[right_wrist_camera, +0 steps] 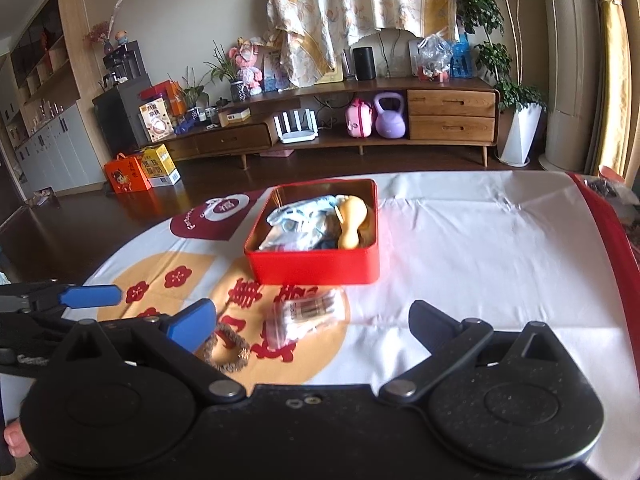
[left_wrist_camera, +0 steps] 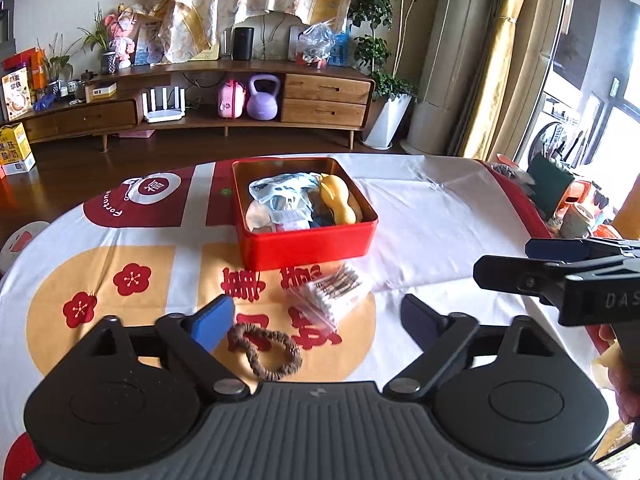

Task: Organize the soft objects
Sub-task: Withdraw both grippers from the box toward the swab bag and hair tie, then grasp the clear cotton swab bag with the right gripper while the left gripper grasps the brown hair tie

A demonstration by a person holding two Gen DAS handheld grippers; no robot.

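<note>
- Two grippers, both with jaws spread wide and nothing between them.
- left gripper hangs over the near tablecloth; right gripper just beside it, also above the cloth.
- Red tin box sits mid-table, lid off, holding a light blue cloth bundle, a yellow soft toy and some darker fabric.
- Brown hair scrunchie lies on the cloth near the left gripper's blue finger pad.
- Clear zip bag with small dark items lies just in front of the box, contents blurred.
</note>
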